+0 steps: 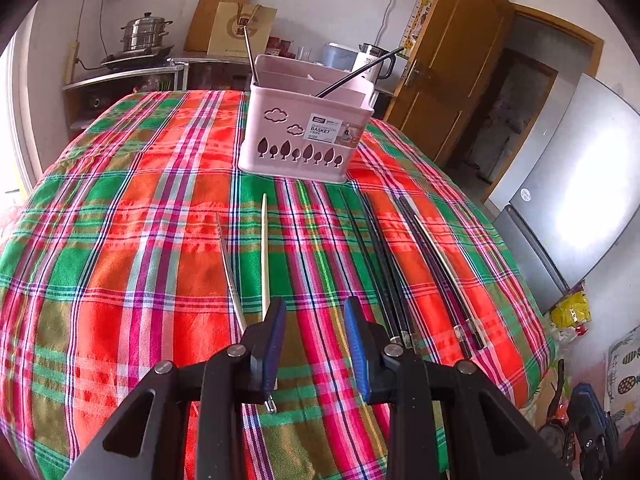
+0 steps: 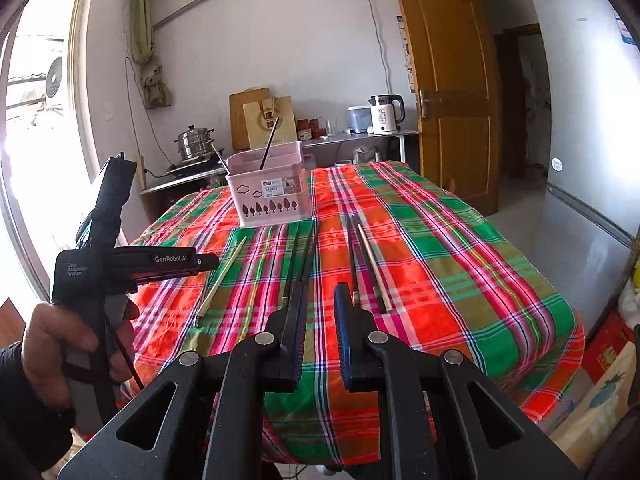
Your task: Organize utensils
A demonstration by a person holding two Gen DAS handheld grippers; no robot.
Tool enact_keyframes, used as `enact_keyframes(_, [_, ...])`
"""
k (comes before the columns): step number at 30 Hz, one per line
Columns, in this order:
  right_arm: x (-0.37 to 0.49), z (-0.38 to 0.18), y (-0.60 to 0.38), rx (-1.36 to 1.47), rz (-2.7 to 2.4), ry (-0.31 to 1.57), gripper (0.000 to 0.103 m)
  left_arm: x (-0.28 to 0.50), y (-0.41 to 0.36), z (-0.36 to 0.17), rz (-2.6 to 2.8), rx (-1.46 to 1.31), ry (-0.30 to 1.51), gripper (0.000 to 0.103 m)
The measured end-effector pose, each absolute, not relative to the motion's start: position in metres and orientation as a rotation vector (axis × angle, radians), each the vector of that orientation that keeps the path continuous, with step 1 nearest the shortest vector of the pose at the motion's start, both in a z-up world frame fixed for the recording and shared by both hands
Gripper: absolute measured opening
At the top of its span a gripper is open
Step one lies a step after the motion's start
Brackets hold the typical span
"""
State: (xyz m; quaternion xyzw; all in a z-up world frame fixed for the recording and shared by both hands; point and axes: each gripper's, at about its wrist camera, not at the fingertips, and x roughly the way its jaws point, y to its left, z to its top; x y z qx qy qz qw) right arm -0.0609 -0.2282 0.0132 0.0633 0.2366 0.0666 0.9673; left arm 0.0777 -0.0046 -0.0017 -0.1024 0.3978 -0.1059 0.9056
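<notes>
A: The right gripper (image 2: pixel 320 312) hovers over the plaid tablecloth (image 2: pixel 460 280), jaws apart, nothing between them.

B: And beyond?

A: Dark chopsticks (image 2: pixel 354 256) lie ahead; a pink basket (image 2: pixel 270 192) stands farther off. At left, a hand (image 2: pixel 60 352) holds the left gripper (image 2: pixel 120 268).

Woven plaid tablecloth (image 1: pixel 160 240), matt; pink plastic basket (image 1: pixel 304 136), smooth; glossy black chopsticks (image 1: pixel 384 264).

basket (image 1: pixel 304 136): pale pink, tree and cloud cut-outs
tablecloth (image 1: pixel 140 240): red, green, pink plaid
tool pads (image 1: pixel 359 352): blue
chopsticks (image 1: pixel 384 264): black
door (image 2: pixel 452 92): brown wood
</notes>
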Motion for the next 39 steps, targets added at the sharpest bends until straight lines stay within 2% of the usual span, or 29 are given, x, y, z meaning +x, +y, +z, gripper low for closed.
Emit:
enact_keyframes(11, [-0.038,0.014,-0.201,0.060,0.204,0.489,0.014,0.076,0.024,-0.002,-0.200,-0.222,0.773,0.030])
enact_keyframes(17, [-0.008,0.016,-0.188,0.020,0.254,0.518,0.014,0.061,0.073,0.009,-0.138,-0.275,0.656,0.030])
enact_keyframes(21, [0.015,0.020,-0.176,-0.008,0.295,0.528,0.014,0.050,0.102,0.010,-0.080,-0.326,0.598,0.037])
enact_keyframes(28, [0.061,0.025,-0.145,-0.108,0.302,0.578,0.014,0.014,0.132,0.016,-0.021,-0.409,0.513,0.038])
enact_keyframes(30, [0.069,0.028,-0.135,-0.121,0.297,0.568,0.014,0.005,0.137,0.014,-0.024,-0.417,0.517,0.042])
enact_keyframes(39, [0.069,0.023,-0.101,-0.118,0.352,0.602,0.014,-0.011,0.146,0.008,-0.033,-0.384,0.555,0.042])
